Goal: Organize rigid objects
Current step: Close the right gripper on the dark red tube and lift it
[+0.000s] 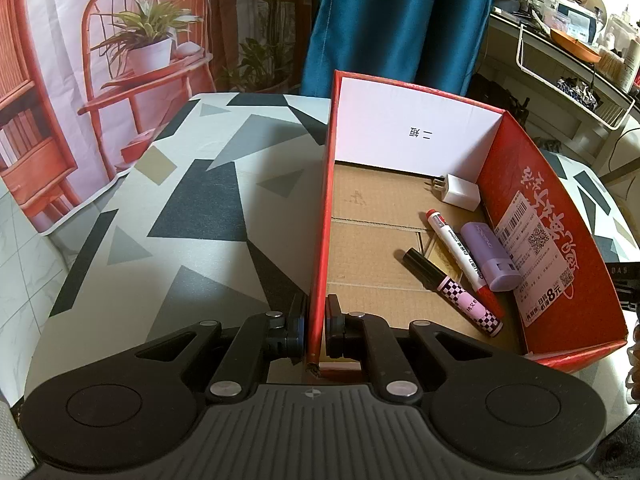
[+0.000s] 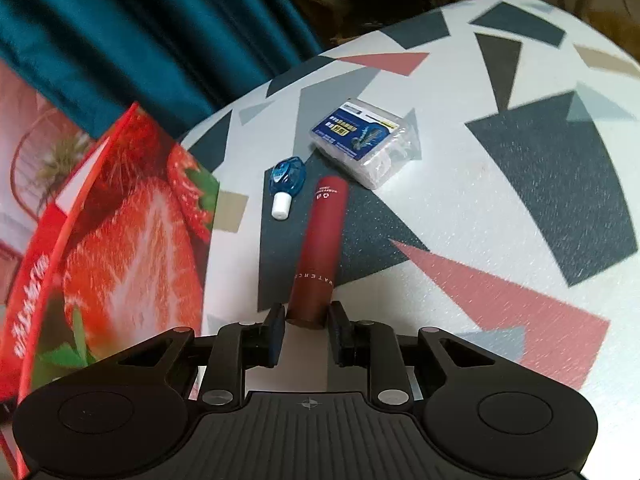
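Note:
My left gripper (image 1: 316, 322) is shut on the left wall of a red cardboard box (image 1: 322, 216). Inside the box lie a white plug adapter (image 1: 460, 192), a red-capped white marker (image 1: 460, 250), a purple tube (image 1: 490, 256) and a checkered pink pen (image 1: 452, 290). In the right wrist view, my right gripper (image 2: 307, 326) holds the near end of a dark red tube (image 2: 320, 250) that points away over the table. The box's strawberry-printed outer wall (image 2: 120, 248) stands to the left.
A blue correction-tape dispenser (image 2: 286, 182) and a clear plastic case with a blue label (image 2: 362, 142) lie on the patterned tablecloth (image 2: 500, 200) beyond the tube. A teal curtain (image 1: 400, 20) hangs behind the table. Cluttered shelves (image 1: 580, 48) stand at the right.

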Available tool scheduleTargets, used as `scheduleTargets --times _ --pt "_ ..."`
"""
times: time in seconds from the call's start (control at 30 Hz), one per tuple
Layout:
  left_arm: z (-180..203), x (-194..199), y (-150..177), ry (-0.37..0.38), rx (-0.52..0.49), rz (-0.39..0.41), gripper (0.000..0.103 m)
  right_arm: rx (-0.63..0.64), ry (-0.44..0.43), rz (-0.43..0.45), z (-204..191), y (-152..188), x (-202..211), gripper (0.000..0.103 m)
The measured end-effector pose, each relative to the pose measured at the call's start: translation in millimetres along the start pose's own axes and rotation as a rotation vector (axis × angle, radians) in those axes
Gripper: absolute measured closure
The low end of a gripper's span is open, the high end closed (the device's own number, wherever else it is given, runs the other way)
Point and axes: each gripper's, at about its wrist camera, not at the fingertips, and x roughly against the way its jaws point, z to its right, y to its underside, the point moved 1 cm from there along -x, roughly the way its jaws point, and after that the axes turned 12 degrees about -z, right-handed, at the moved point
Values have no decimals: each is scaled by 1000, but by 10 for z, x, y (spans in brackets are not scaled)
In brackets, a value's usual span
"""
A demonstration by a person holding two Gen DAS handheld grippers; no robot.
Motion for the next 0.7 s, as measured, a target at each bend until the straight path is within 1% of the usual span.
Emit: scheduleTargets --times 0.23,0.3,0.4,0.43,0.5,0.53,0.57,0.6,0.63,0.67,0.7 --pt "-2 -1 -4 1 1 0 93 19 -26 0 -94 -90 -132 81" --pt "-1 -1 -4 1 1 -1 93 6 -59 -11 -123 -130 -193 80" --pt "-4 1 -2 0 -1 -1 93 -14 -127 -40 -173 -197 -293 75" --pt "-3 2 -2 0 -1 -1 93 1 -136 -47 -204 -215 -308 73" --pt "-6 2 -2 0 -2 -1 93 74 -138 -65 -296 -266 -306 69" --pt "-5 2 -1 0 -2 -1 93 115 -124 -70 -343 -295 -297 65" --pt "-8 1 -1 0 -2 -2 93 178 -99 -72 -399 -323 -274 57" --pt "-5 2 -1 0 -1 -1 93 257 -66 -71 -460 -351 -234 52" --pt "-5 2 -1 0 -1 -1 93 340 -41 -68 -517 -372 -185 40" --pt "-8 2 -2 -1 -1 -1 93 403 -31 -69 -560 -387 -151 25" --pt "-6 2 -2 0 0 -1 93 485 -23 -76 -604 -394 -107 17"
